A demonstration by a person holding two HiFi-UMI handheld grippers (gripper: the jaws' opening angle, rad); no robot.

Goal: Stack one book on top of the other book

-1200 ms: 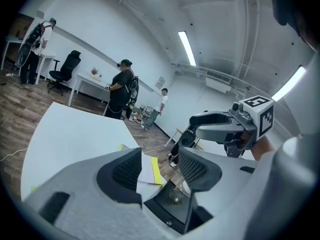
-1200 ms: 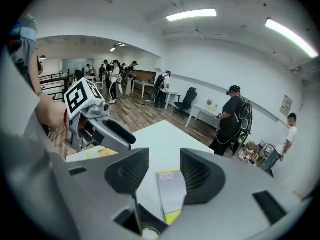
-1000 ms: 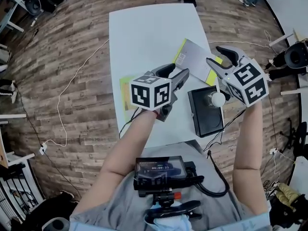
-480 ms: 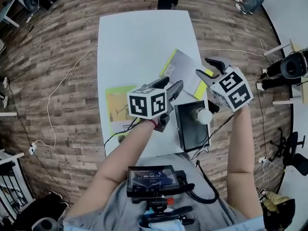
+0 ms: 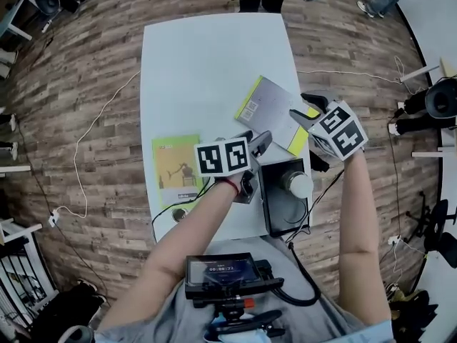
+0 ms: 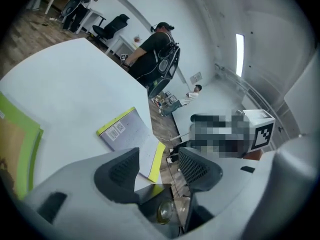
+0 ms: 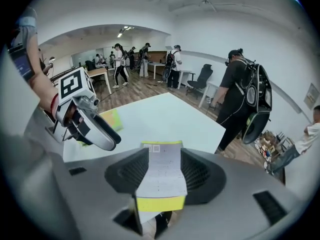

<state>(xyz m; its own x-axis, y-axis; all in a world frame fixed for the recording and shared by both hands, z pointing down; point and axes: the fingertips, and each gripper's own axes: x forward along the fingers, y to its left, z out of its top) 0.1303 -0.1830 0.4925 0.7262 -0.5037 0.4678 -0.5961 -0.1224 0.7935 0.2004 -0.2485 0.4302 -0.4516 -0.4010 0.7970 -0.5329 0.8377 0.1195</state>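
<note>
A: Books on the tabletop (image 5: 207, 63), how many?
B: Two, apart. Green book (image 5: 176, 168) nearer, left; grey book (image 5: 275, 113) farther, right, with a barcode label, print unreadable.
A: Grippers?
B: Two. Left gripper (image 5: 257, 138) and right gripper (image 5: 303, 107) sit lower than a second ago, jaws released, empty; the right's hover by the grey book's yellow edge.

The head view looks steeply down from high above the whole bench (image 5: 207, 56). The left gripper view, low and close, faces far and right; the right gripper view faces far and left. All three share the grey book (image 5: 270, 111).
</note>
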